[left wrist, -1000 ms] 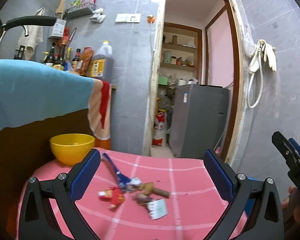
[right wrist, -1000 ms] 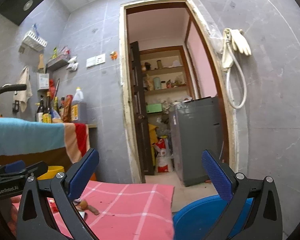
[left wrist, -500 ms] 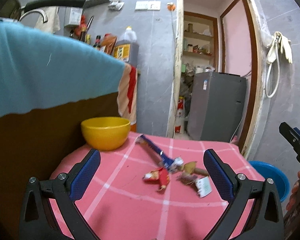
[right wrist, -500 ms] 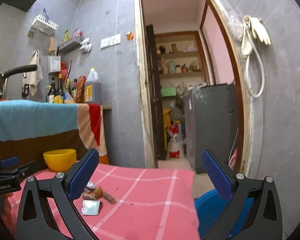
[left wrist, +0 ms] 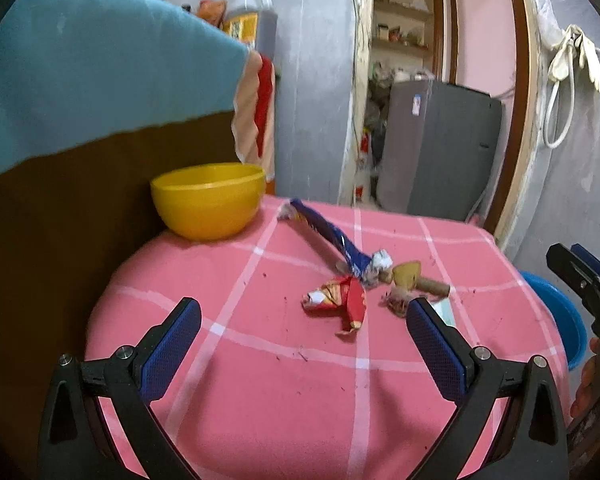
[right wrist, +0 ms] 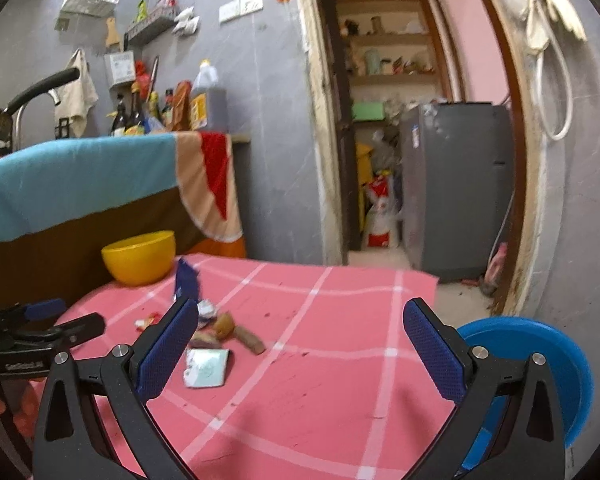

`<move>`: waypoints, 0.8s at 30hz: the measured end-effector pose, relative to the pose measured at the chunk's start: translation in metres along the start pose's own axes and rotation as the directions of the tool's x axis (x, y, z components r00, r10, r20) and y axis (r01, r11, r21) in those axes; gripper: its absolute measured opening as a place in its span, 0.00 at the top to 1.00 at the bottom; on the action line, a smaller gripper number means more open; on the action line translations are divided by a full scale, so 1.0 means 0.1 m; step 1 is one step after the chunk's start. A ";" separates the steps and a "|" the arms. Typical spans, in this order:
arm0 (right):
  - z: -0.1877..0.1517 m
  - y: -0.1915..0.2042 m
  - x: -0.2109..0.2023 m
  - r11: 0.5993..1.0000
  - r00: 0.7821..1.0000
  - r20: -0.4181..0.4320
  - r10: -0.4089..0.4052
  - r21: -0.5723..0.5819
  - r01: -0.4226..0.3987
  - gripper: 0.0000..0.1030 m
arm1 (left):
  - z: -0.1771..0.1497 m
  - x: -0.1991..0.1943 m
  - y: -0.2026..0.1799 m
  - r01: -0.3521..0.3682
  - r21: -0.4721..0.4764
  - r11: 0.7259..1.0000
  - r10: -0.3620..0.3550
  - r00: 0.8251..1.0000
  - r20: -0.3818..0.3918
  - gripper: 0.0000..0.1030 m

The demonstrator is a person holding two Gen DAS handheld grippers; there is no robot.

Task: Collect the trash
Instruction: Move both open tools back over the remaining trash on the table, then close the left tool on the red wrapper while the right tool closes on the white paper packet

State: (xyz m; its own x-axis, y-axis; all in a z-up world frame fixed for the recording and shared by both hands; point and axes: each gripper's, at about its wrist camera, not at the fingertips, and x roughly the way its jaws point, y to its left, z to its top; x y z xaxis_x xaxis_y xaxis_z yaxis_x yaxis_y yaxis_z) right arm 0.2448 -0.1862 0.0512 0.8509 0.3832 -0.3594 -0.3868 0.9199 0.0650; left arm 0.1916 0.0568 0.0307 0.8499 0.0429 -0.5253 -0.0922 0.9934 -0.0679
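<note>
We hover both grippers over the pink table (left wrist: 260, 380), wrappers ahead.
Left gripper (left wrist: 303, 344) fingers spread, empty; red wrapper (left wrist: 340, 300) at its 12 o'clock; right gripper (right wrist: 300, 344) fingers spread, empty; blue bin (right wrist: 540, 360) at 3 o'clock.

A yellow bowl (left wrist: 208, 200) stands at 11 o'clock on the pink checked tablecloth (left wrist: 260, 380), close to its far-left edge. Behind it, at 9 to 10 o'clock, a teal towel (left wrist: 92, 80) with a red and beige end hangs over a dark brown counter. A large oil jug (right wrist: 209, 100) and several dark bottles (right wrist: 134, 116) stand on top (labels unreadable). At 12 to 1 o'clock an open doorway shows a grey appliance (right wrist: 456, 188) and cluttered shelves. Pale rubber gloves (left wrist: 576, 56) and a white hose hang on the tiled wall at 2 o'clock.
</note>
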 end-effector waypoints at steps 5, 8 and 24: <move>-0.04 0.04 0.21 0.999 0.991 -0.127 0.039 0.024 -0.037 0.00 | 0.00 0.17 0.06 0.054 -0.028 0.998 -0.056 0.994 -0.090 0.18; -0.05 0.11 0.31 0.997 0.981 -0.181 0.070 0.021 -0.068 0.07 | -0.01 0.26 0.10 0.071 -0.044 0.996 -0.077 0.987 -0.141 0.28; -0.23 0.49 0.80 0.978 0.886 -0.436 0.159 -0.053 -0.201 0.34 | 0.09 0.56 0.22 0.139 -0.096 0.986 -0.158 0.961 -0.226 0.42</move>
State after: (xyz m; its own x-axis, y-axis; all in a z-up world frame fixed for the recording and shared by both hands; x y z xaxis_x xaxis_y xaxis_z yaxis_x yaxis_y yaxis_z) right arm 0.2857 -0.1129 0.0046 0.5372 0.4490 -0.7140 -0.5684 0.8181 0.0868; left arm 0.2422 0.0824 0.0076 0.7143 -0.1393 -0.6858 -0.0222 0.9750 -0.2211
